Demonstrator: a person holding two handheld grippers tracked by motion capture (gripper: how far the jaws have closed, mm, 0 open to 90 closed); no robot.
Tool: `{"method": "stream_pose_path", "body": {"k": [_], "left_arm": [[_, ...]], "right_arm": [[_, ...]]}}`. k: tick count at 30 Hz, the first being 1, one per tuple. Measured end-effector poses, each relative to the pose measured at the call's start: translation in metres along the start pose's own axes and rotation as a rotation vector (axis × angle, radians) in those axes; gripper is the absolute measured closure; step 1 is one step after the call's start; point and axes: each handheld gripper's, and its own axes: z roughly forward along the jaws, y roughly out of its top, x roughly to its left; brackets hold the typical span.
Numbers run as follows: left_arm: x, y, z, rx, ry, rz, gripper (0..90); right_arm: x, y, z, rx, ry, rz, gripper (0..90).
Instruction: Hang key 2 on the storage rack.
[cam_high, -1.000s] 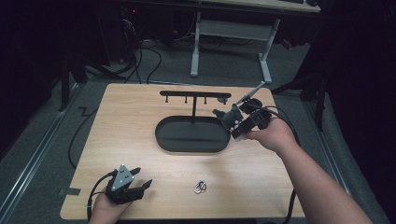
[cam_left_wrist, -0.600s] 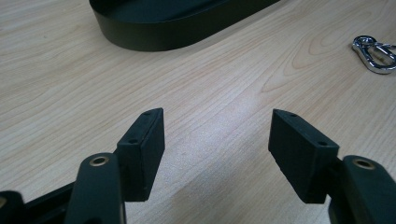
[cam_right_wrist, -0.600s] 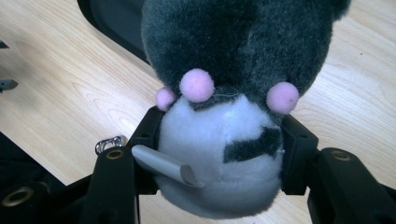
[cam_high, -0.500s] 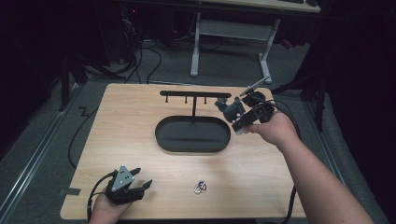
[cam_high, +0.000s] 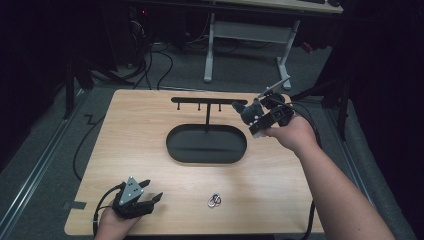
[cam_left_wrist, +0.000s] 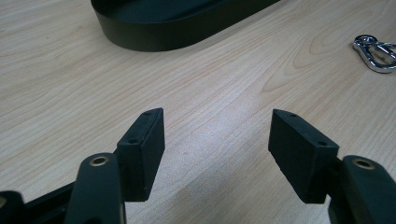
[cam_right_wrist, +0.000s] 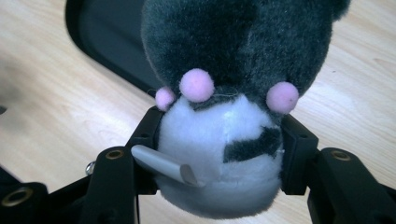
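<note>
My right claw (cam_high: 248, 116) stays clamped partway shut on the plush (cam_right_wrist: 224, 93) and has carried it farther, up to the right end of the rack (cam_high: 207, 101), so hanging comes next. My left claw (cam_high: 142, 200) rests open and empty on the near-left worktop (cam_high: 300, 200).

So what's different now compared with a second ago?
The right gripper, clamped on the grey plush toy, has drifted a little up the picture toward the right end of the hook rack. The left gripper stayed open near the table's front edge; the metal clip and black tray didn't move.
</note>
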Motion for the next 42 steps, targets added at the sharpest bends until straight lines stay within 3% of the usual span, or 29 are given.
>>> {"method": "stream_pose_path", "body": {"k": [5, 13, 29, 35, 42], "left_arm": [[0.000, 0.000, 0.001, 0.004, -0.003, 0.002, 36.8], [-0.002, 0.000, 0.002, 0.013, -0.004, 0.011, 36.8], [-0.002, -0.001, 0.003, 0.016, -0.008, 0.008, 36.8], [-0.001, -0.001, 0.002, 0.016, -0.007, 0.005, 36.8], [-0.001, -0.001, 0.002, 0.020, -0.006, 0.008, 36.8]], "right_arm": [[-0.012, -0.011, 0.009, 0.005, 0.002, 0.032, 45.6], [-0.014, -0.021, 0.033, 0.037, 0.010, 0.022, 45.3], [-0.006, -0.018, 0.064, 0.028, 0.019, 0.012, 44.4], [-0.006, -0.012, 0.077, 0.009, -0.001, 0.034, 43.2], [-0.008, -0.012, 0.087, -0.003, 0.008, 0.048, 38.5]]}}
